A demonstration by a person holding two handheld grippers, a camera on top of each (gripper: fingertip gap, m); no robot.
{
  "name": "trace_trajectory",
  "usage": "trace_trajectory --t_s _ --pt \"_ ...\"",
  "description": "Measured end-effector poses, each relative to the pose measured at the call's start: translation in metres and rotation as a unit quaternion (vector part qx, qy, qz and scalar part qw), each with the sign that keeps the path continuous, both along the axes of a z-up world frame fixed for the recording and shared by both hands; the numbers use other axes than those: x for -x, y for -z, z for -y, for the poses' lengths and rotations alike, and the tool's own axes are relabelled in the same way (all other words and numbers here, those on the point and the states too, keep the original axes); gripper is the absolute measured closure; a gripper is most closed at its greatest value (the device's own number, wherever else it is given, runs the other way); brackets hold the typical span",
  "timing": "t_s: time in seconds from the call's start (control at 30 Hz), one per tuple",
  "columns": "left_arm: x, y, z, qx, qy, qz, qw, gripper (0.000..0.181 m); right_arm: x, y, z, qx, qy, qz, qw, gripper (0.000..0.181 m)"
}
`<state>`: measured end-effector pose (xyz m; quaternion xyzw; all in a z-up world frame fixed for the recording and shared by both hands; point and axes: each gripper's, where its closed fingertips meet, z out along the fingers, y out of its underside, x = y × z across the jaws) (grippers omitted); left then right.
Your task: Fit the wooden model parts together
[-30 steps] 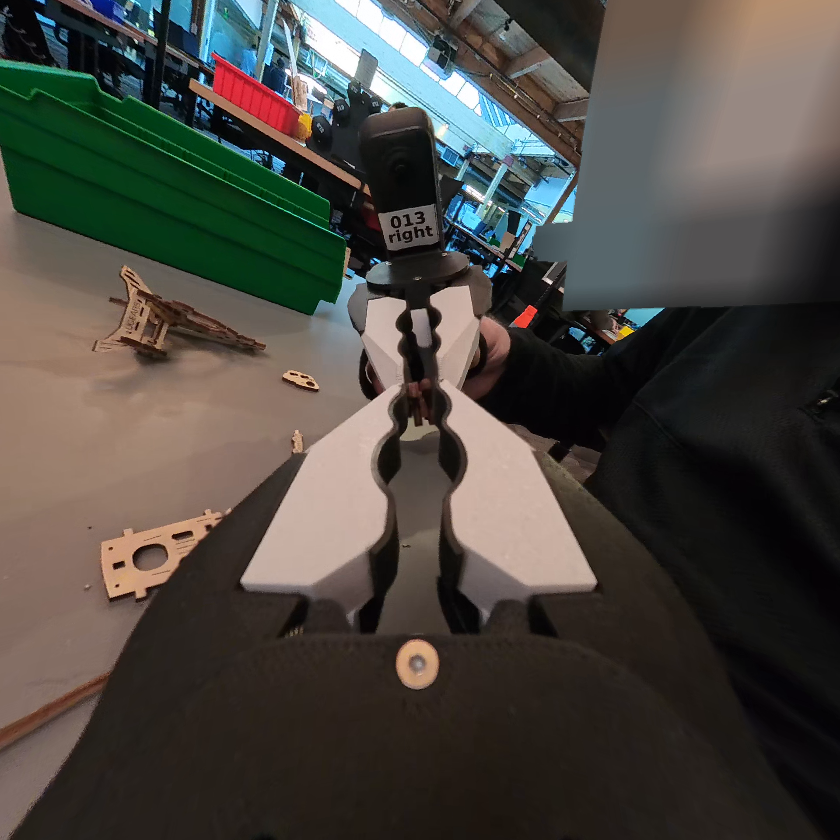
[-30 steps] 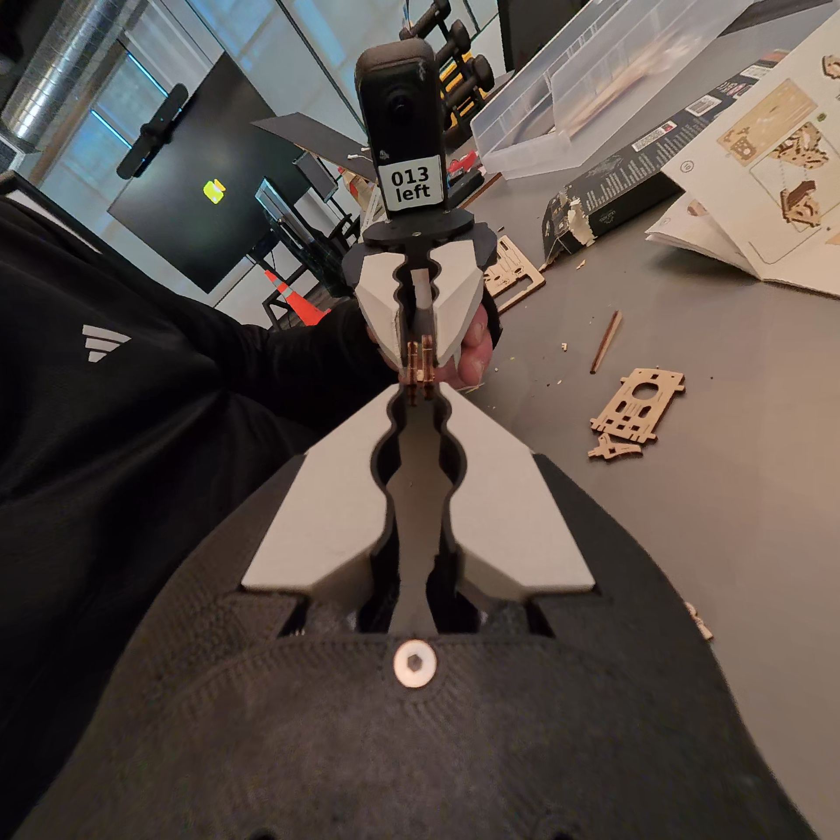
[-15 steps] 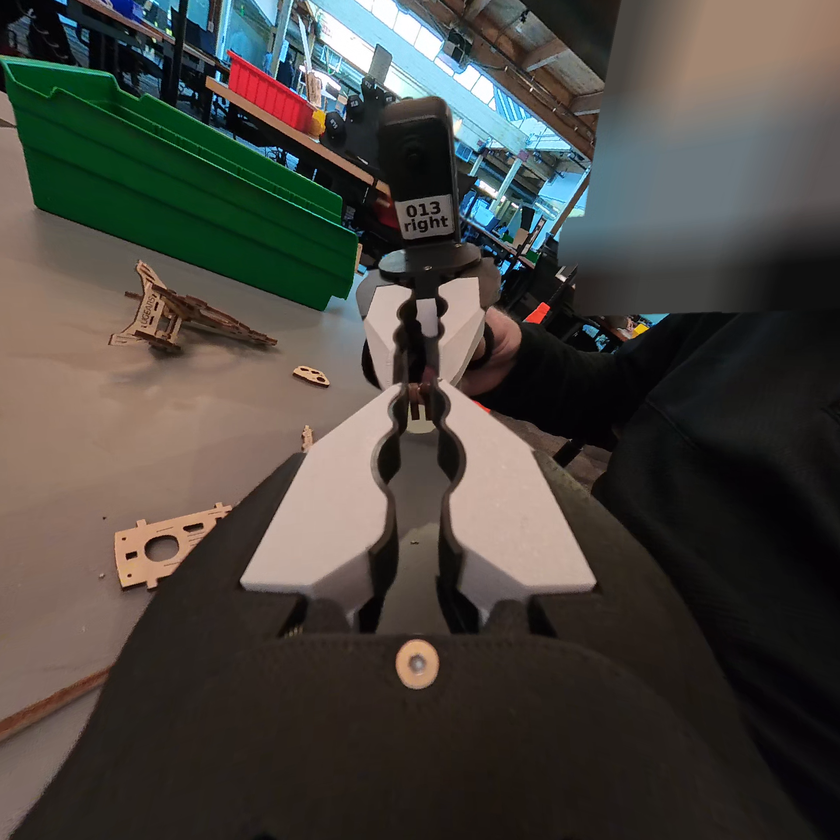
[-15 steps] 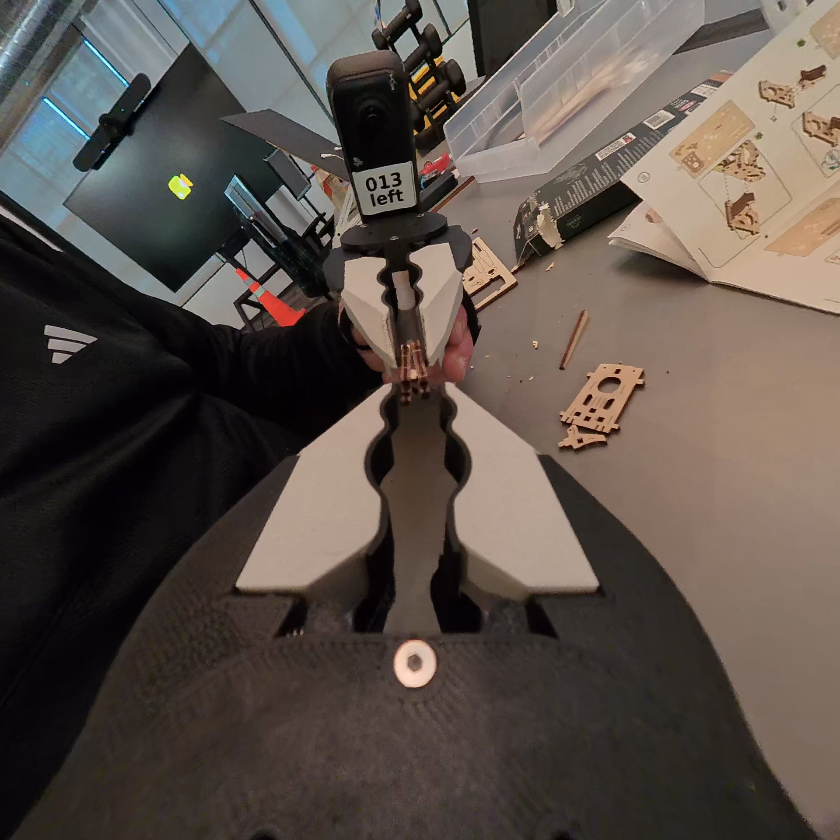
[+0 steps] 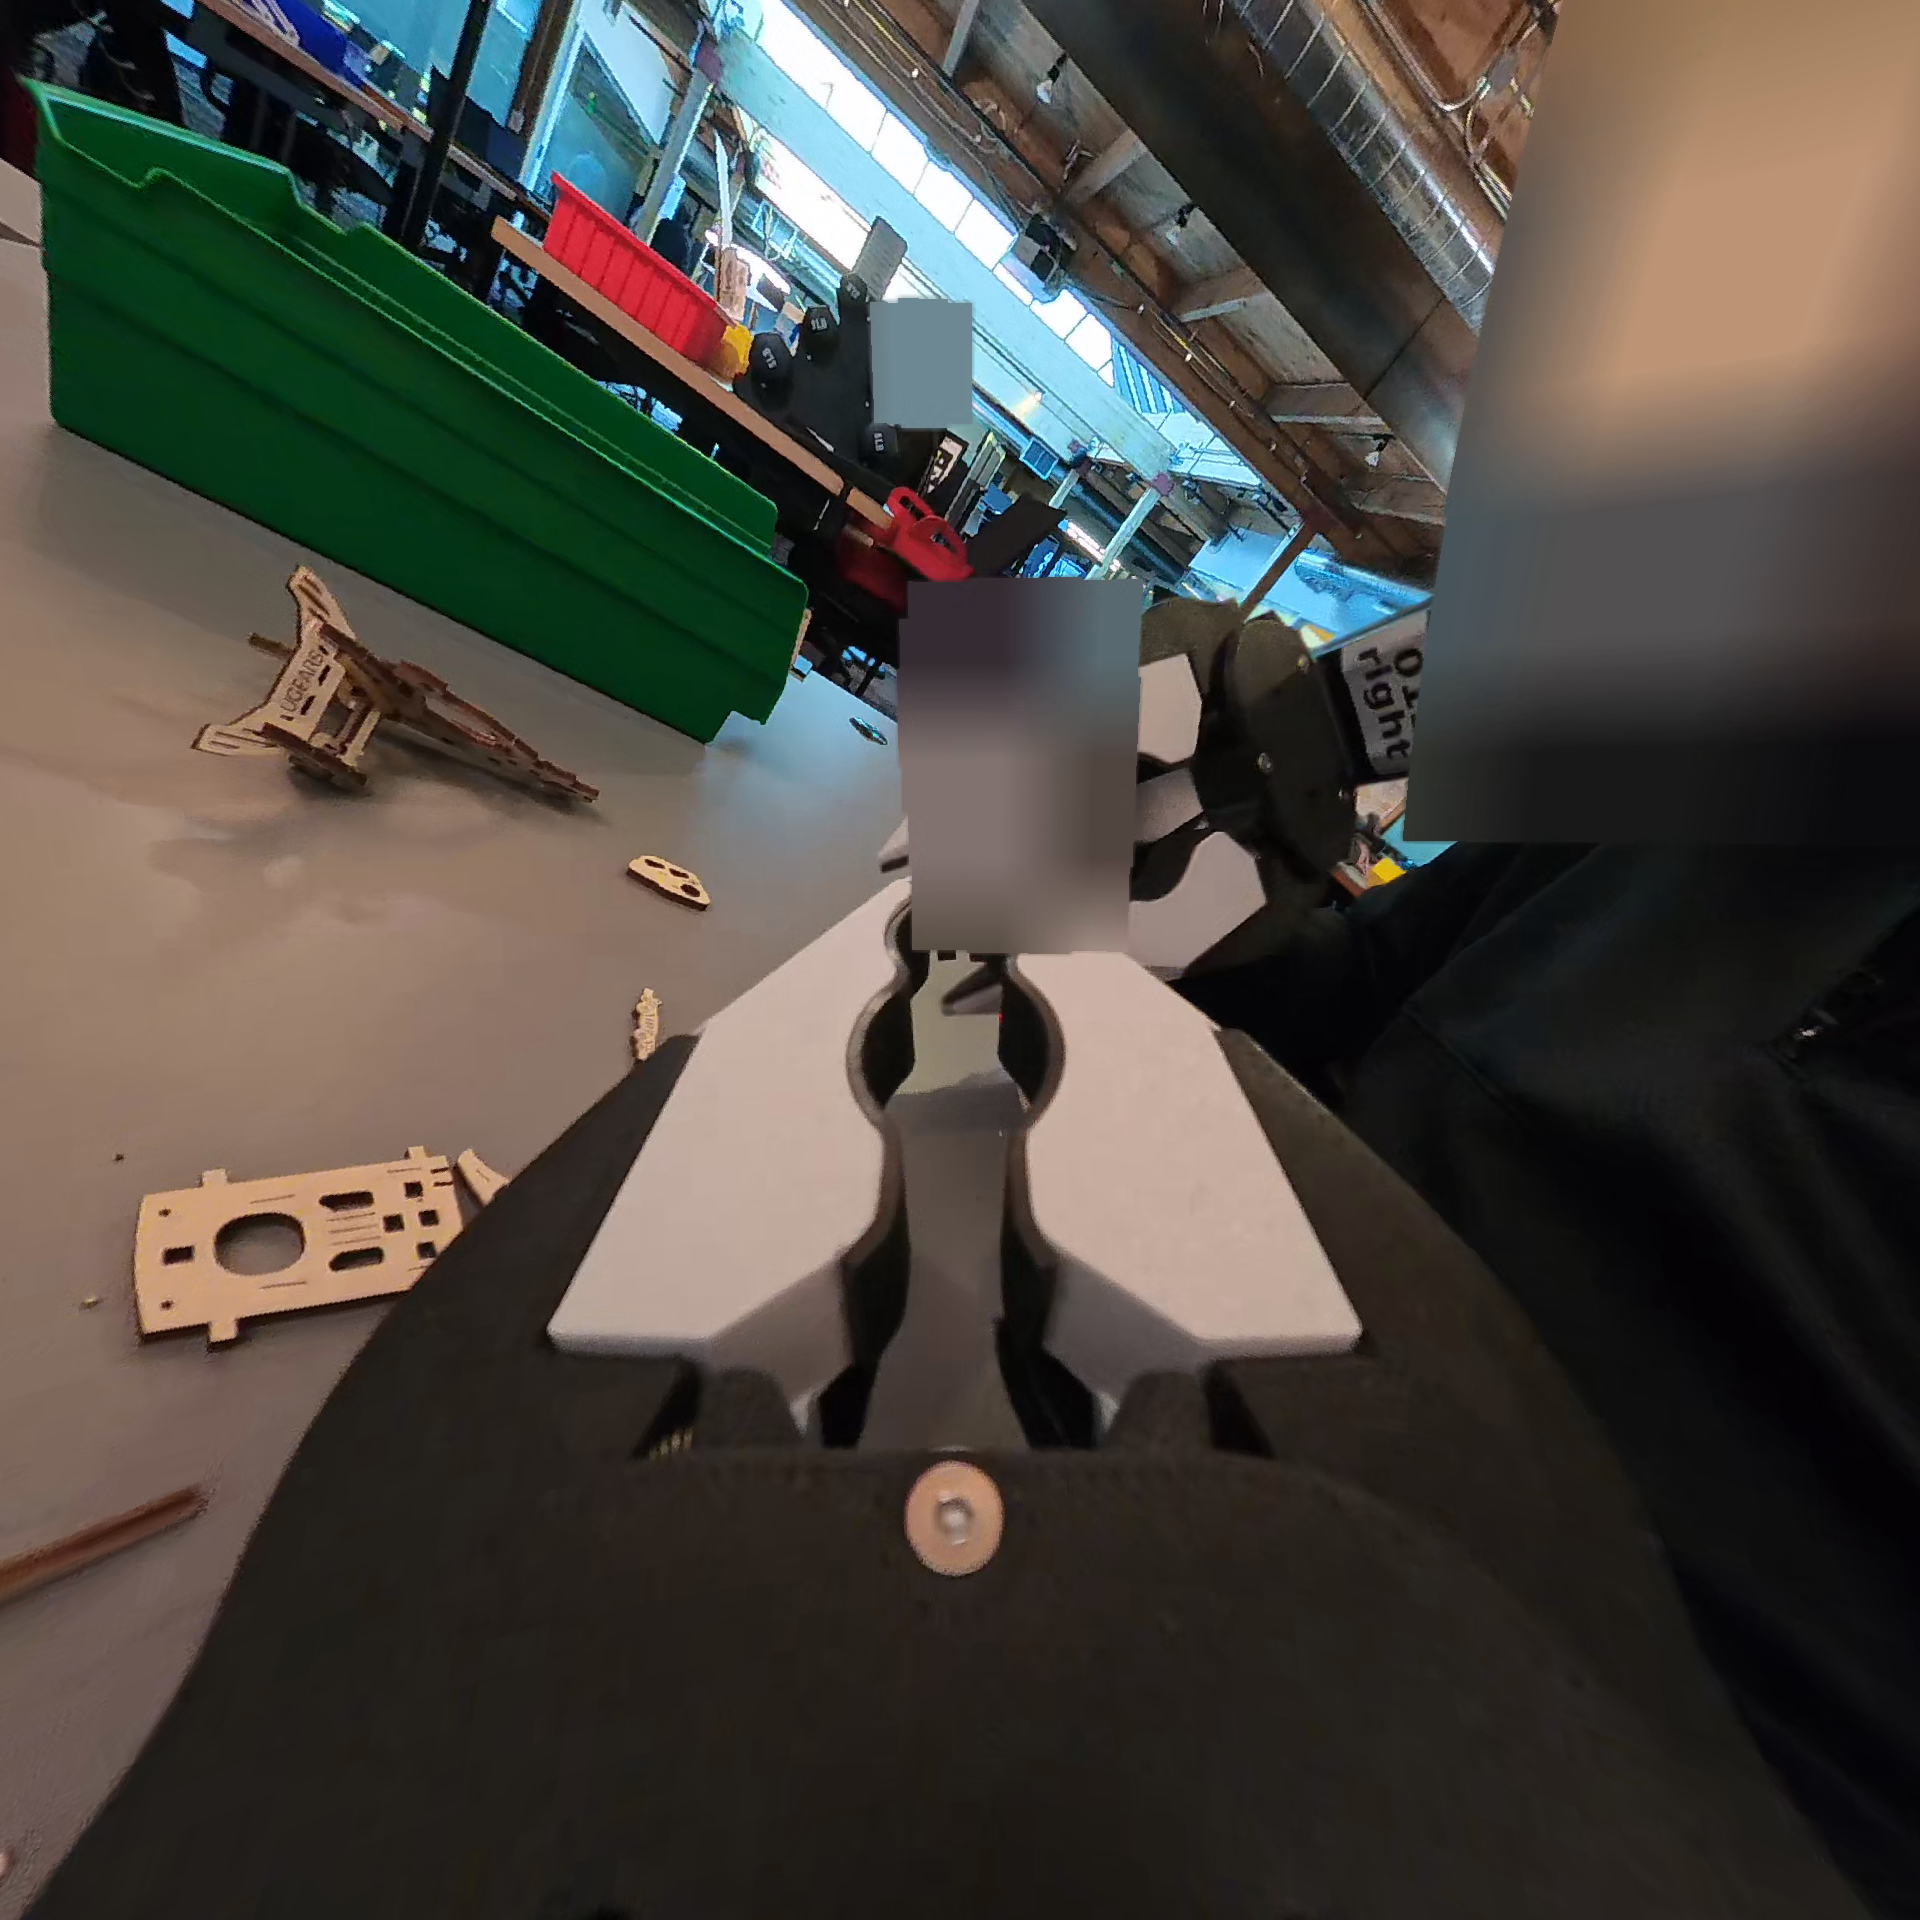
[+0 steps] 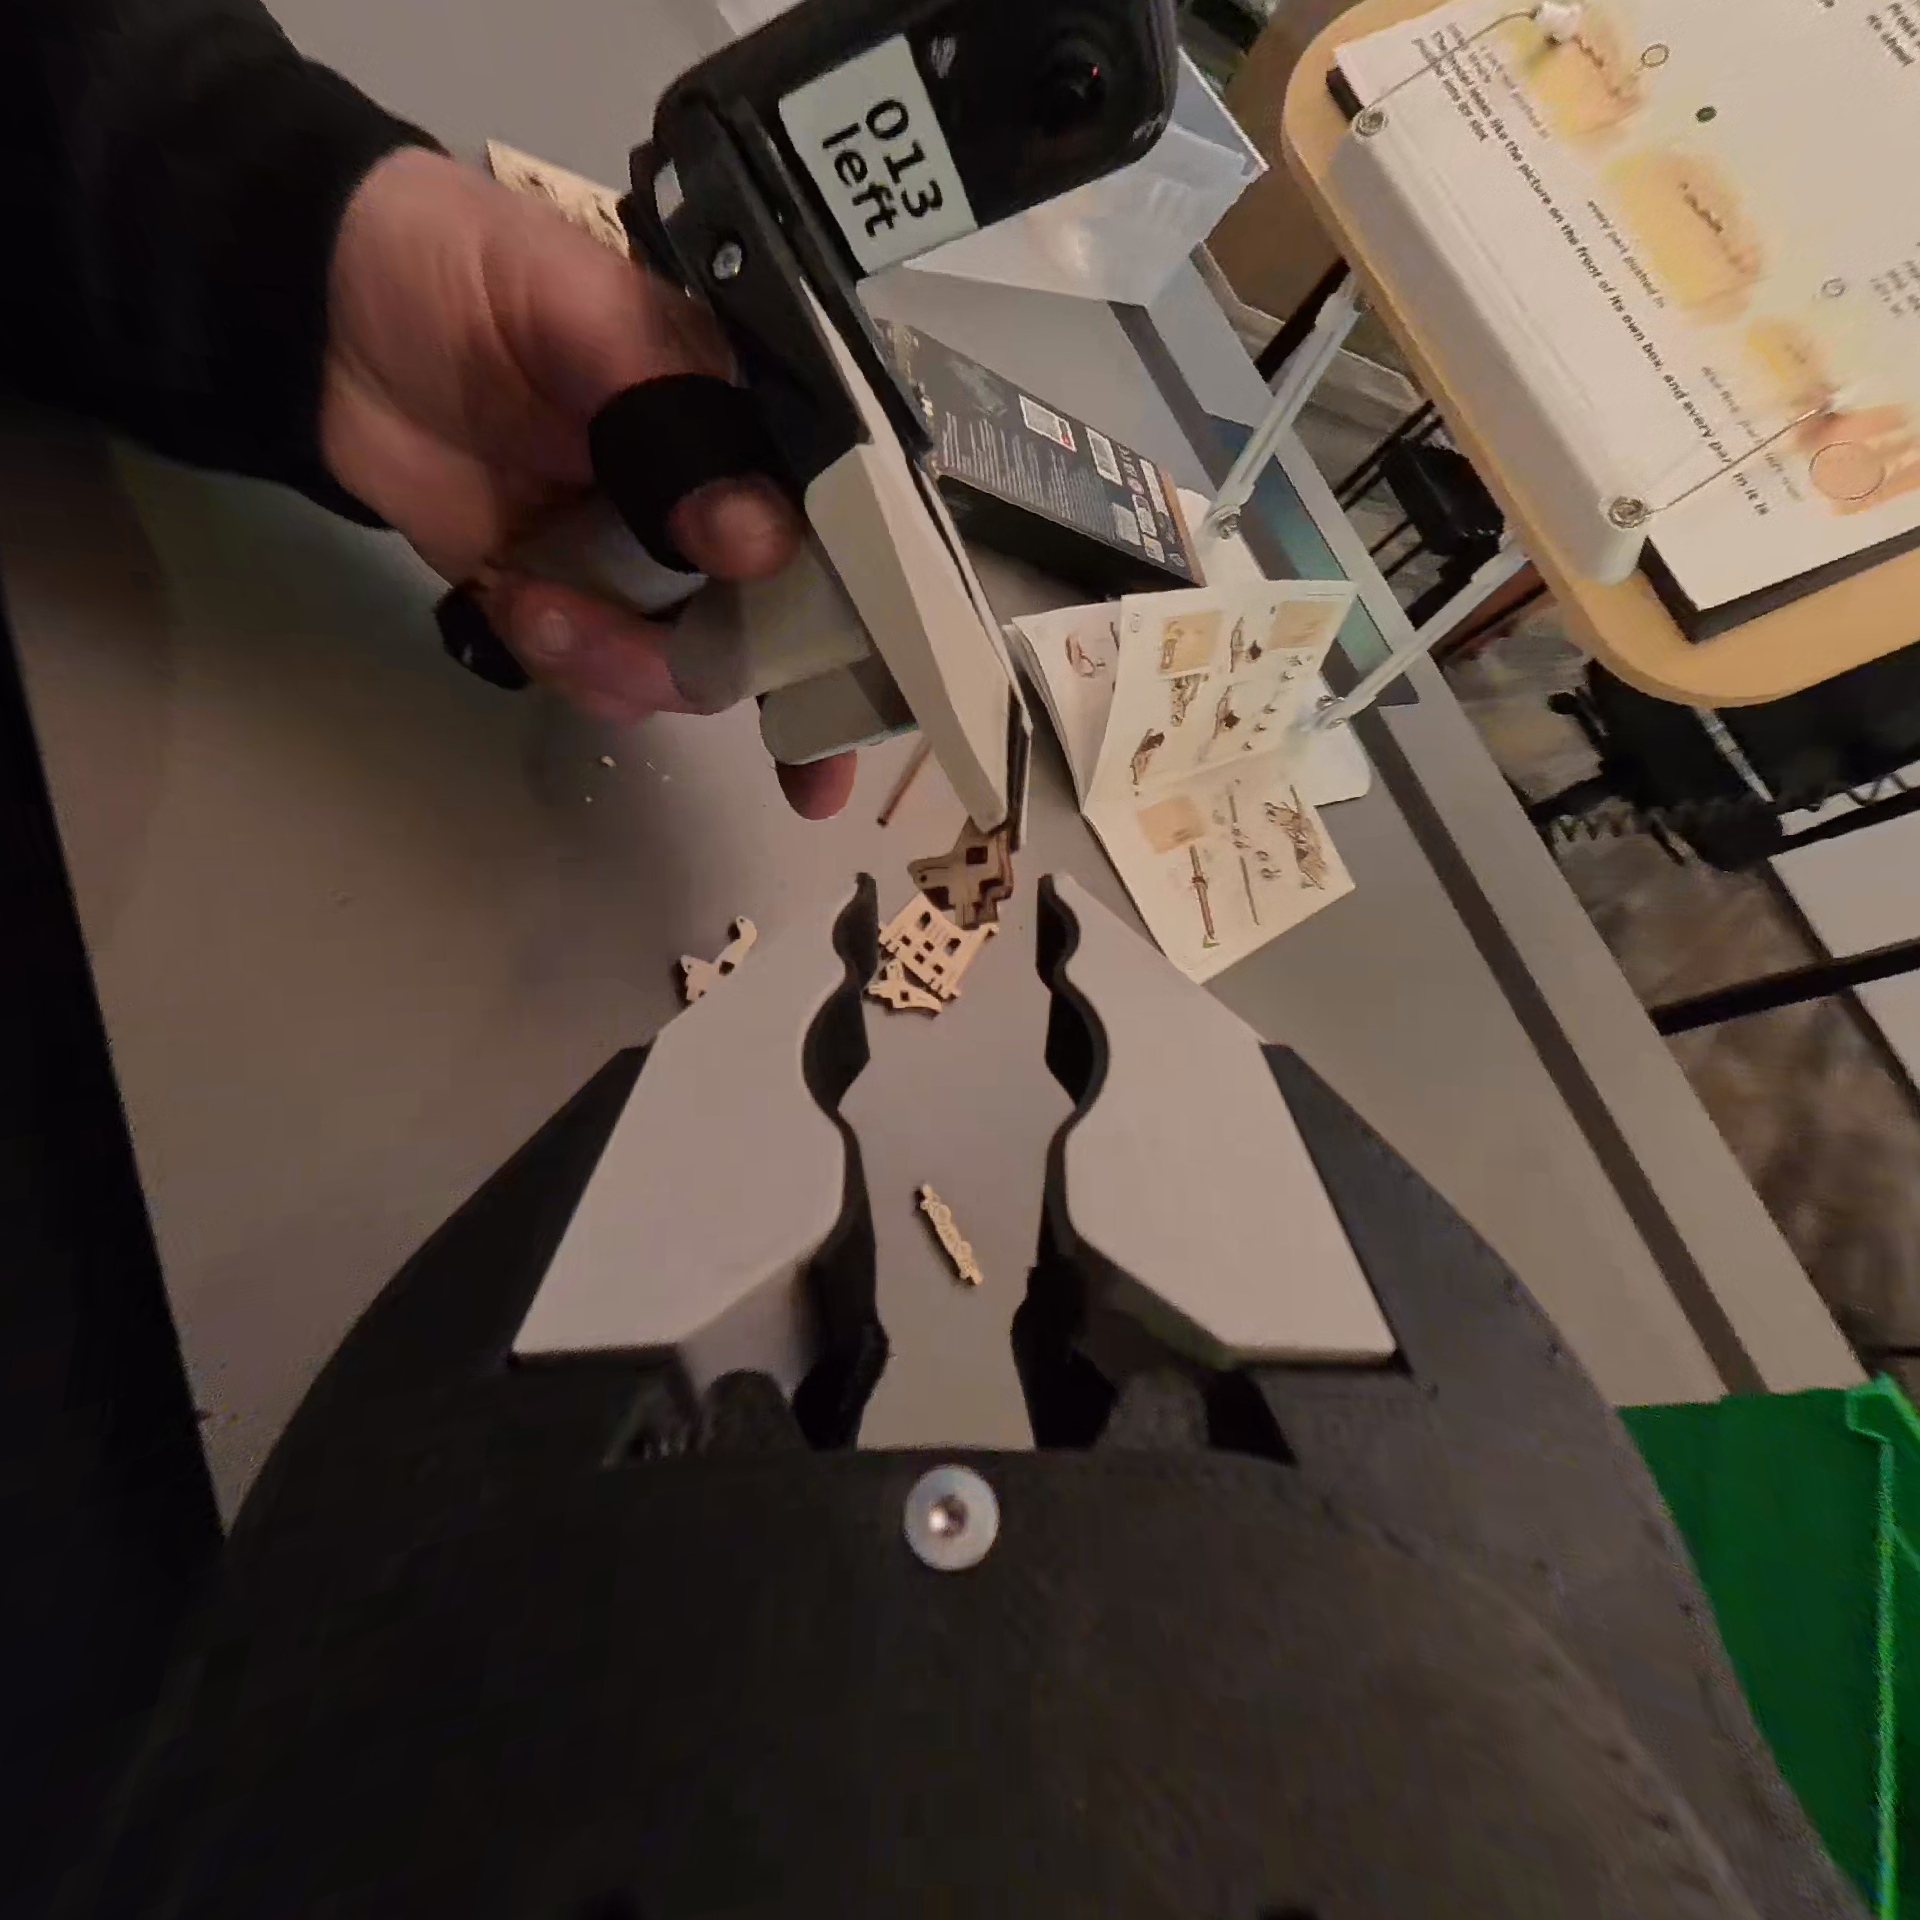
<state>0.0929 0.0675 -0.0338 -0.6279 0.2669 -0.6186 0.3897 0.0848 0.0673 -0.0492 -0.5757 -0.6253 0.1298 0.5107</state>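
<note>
My left gripper is shut on a small dark wooden assembly and holds it just above the grey table. In the left wrist view a blur patch hides its fingertips. My right gripper is open and empty, pointing down at the table just short of that assembly. It shows at the right of the left wrist view. Under the assembly lies a pale flat wooden plate, with a small strip between my right gripper's fingers.
A part-built wooden model, a flat plate and an oval piece lie left. Green bins stand behind. An instruction booklet, a black box and a raised instruction board are near the table edge. Only a small space, under 4 cm, lies between the two pairs of fingers. From either gripper's tips it is about 12 cm to the pale flat wooden plate. Look for it in the left wrist view too.
My right gripper has opened, let go of the small part and swung round above the table. My left gripper still holds the part and now tilts down toward the table.
</note>
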Motion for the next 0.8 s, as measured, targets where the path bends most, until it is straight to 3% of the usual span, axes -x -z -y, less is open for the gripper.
trace_trajectory --t_s 0.1,0.33,0.57,0.8 --pt "-0.003 -0.001 0.002 -0.005 -0.002 -0.005 1.0 0.174 0.0 0.004 -0.004 -0.014 0.017 0.017 1.0 0.165" --pt "-0.001 -0.001 0.002 0.002 -0.003 -0.005 1.0 0.167 -0.001 0.004 -0.003 -0.005 0.013 0.006 1.0 0.167" --pt "0.018 0.019 0.0 -0.03 -0.042 -0.099 0.994 0.159 -0.003 0.016 0.001 0.036 0.008 0.009 0.999 0.167" --pt "0.045 0.062 0.002 -0.082 -0.063 -0.262 0.96 0.158 0.001 0.051 0.012 0.145 0.004 0.029 0.989 0.167"
